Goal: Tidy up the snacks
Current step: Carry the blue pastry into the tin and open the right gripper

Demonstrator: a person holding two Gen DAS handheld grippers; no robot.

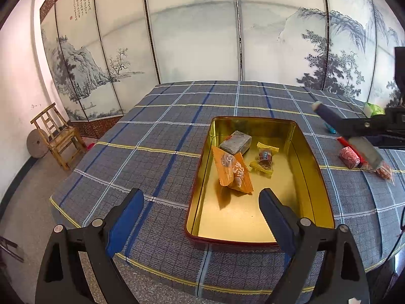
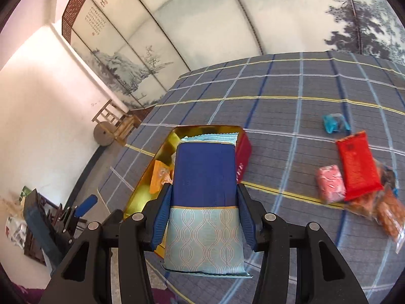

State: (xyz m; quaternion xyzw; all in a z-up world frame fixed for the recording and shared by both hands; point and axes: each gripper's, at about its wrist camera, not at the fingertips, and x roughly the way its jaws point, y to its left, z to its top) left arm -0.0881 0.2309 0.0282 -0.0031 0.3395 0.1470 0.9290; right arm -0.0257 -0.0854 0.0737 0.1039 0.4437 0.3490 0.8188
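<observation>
1. Packet in blue wrapping (image 2: 205, 202), dark blue at its far end and pale patterned at its near end, sits clamped by its long edges in the right gripper (image 2: 202, 215), held above the near corner of the gold tin (image 2: 162, 152).
2. My advice for this step: carry the packet on over the tin's open floor, lower it flat, and let go only once it is inside the rim, so it does not tip onto the edge.
3. The bare part of the tin floor lies at the near end, toward the left gripper; the far end already holds an orange packet (image 1: 233, 172), a grey wrapped block (image 1: 235, 141) and two yellow-wrapped sweets (image 1: 264, 159).
4. The left gripper (image 1: 202, 202) hangs released and empty, one finger over the tin's near end, the other over the cloth beside the tin. It may crowd the drop spot.
5. Right of the tin, well apart on the plaid cloth (image 2: 278, 88), wait a red packet (image 2: 357, 169), a pink sweet (image 2: 329, 182), a small blue wrapper (image 2: 334, 122) and orange snacks in clear bags (image 2: 384, 215).
</observation>
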